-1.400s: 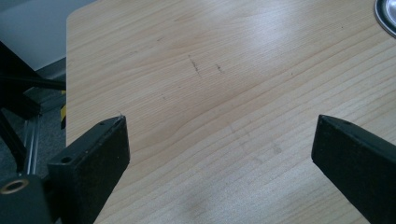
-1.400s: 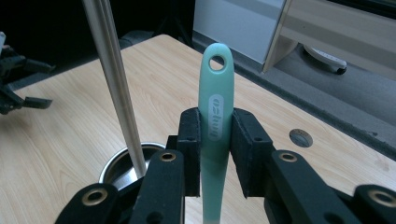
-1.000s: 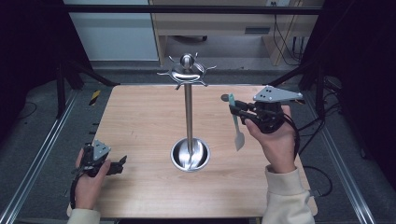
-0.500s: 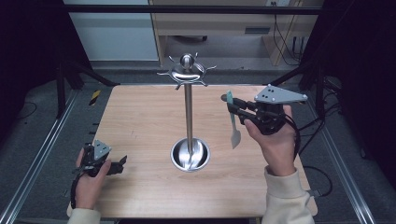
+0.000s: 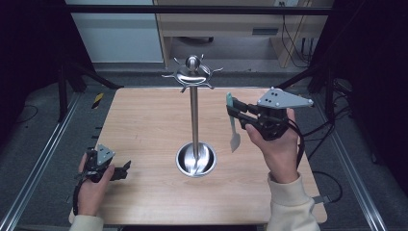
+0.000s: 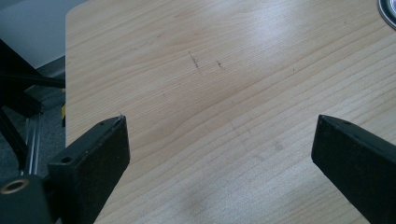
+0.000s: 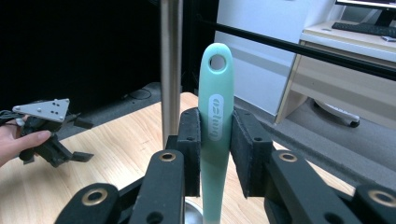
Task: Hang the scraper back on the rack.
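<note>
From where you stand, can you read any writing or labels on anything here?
One mark: a small white oval logo on the mint-green utensil handle held upright in the right tongs. Its letters run sideways and are too blurred to read.
Nothing else carries readable text.

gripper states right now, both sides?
Left gripper: open, holding nothing, low over the table.
Right gripper: shut on the green-handled utensil, held upright.

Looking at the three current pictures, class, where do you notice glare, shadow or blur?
High view: the room beyond the table is dark, and the metal stand shines. Left gripper view: pale glare on the wood at upper right, a soft shadow at the bottom edge. Right gripper view: the green handle is sharp, the desk behind slightly soft.
</note>
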A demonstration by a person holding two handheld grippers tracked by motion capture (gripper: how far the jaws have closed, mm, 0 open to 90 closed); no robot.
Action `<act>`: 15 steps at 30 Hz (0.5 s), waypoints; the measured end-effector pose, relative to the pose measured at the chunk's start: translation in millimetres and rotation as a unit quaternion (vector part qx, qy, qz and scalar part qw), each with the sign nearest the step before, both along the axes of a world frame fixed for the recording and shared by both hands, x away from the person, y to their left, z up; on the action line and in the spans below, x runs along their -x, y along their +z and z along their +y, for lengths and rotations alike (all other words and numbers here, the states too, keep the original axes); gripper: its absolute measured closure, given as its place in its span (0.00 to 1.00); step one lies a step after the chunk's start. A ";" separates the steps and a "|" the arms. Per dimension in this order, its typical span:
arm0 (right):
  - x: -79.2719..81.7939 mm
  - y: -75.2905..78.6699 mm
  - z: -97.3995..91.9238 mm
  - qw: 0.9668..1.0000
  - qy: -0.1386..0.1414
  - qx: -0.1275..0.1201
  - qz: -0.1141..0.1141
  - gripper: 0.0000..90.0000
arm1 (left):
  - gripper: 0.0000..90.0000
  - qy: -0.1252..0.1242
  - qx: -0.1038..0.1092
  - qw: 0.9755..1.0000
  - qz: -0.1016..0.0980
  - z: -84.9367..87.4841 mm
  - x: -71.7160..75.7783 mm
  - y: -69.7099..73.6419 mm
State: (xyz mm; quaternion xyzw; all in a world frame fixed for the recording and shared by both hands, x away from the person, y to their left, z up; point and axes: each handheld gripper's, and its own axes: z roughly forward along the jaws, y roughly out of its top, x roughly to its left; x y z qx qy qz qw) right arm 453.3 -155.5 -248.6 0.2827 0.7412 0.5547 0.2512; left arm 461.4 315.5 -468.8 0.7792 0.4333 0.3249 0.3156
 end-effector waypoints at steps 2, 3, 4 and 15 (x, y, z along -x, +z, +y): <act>1.9 0.8 2.6 1.000 0.001 0.000 -0.003 0.82 | 0.04 -0.001 -0.001 1.000 0.000 -0.5 -0.2 -0.2; 1.9 0.8 2.6 1.000 0.001 0.000 -0.003 0.82 | 0.04 -0.001 -0.001 1.000 0.000 -0.5 -0.2 -0.2; 3.3 1.4 3.4 1.000 0.002 -0.003 -0.008 0.82 | 0.04 -0.001 -0.001 1.000 0.000 -0.6 -0.3 -0.2; 7.7 3.2 9.0 1.000 0.008 -0.021 -0.016 0.82 | 0.04 -0.001 -0.001 1.000 0.001 -0.5 -0.4 -0.4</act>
